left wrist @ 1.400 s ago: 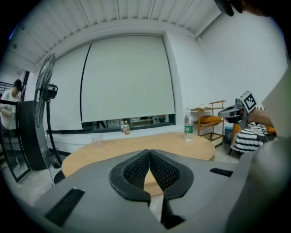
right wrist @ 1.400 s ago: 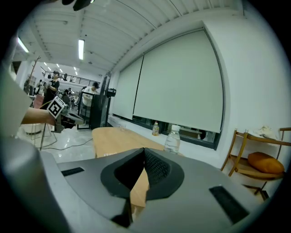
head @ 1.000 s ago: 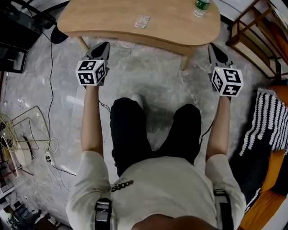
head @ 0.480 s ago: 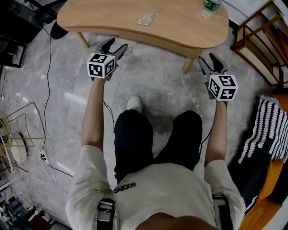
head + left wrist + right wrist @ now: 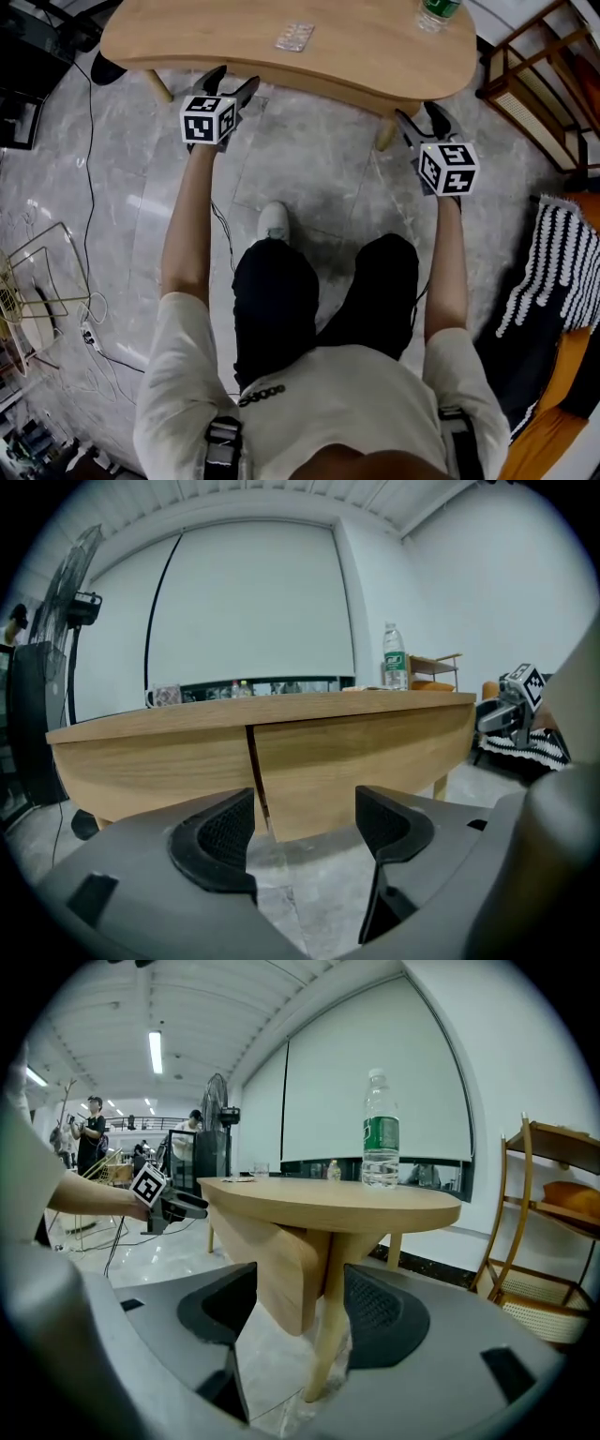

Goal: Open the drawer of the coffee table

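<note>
The tabletop point(image 5: 375, 47) is pale wood, smooth and matt, and its front panel point(image 5: 366, 761) shows the same fine grain. The floor point(image 5: 309, 159) is grey polished stone, slightly glossy. The bottle point(image 5: 381, 1129) is clear plastic. My trousers point(image 5: 281, 309) are matt black cloth.

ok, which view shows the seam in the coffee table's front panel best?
Left gripper view: the seam faces it squarely, running down the front panel. Head view sees only the coffee table from above, top surface only; right gripper view sees it end-on, no seam.
</note>
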Available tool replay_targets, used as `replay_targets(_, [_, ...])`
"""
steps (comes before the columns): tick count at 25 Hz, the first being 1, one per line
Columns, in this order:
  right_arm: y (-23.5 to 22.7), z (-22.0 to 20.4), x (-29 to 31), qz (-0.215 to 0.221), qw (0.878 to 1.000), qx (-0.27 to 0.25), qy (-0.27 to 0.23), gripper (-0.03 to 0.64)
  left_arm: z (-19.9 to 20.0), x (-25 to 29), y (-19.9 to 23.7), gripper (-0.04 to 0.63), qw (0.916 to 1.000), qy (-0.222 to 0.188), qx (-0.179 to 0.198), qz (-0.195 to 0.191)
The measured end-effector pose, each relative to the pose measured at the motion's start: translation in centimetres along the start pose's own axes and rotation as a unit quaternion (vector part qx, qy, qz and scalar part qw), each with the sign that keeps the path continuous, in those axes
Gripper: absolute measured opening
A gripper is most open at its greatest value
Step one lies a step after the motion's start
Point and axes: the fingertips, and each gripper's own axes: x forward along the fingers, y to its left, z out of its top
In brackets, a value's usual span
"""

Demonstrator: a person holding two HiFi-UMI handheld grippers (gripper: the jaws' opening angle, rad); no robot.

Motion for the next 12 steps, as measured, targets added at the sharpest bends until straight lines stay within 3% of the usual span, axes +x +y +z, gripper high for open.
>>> replay_targets(6, [0.12,0.27,0.79,0.003,1.0,-0.016,-0.008,0.233,0.75,0.83,-0.38,0.337,0.9998,-0.008,0.008,-0.017])
replay_targets(12, [0.44,0.27,0.67,0.013,0.999,-0.013,-0.031,0.183,0.97,0.63,-0.23,0.317,0.9992,-0.028,-0.013,-0.028])
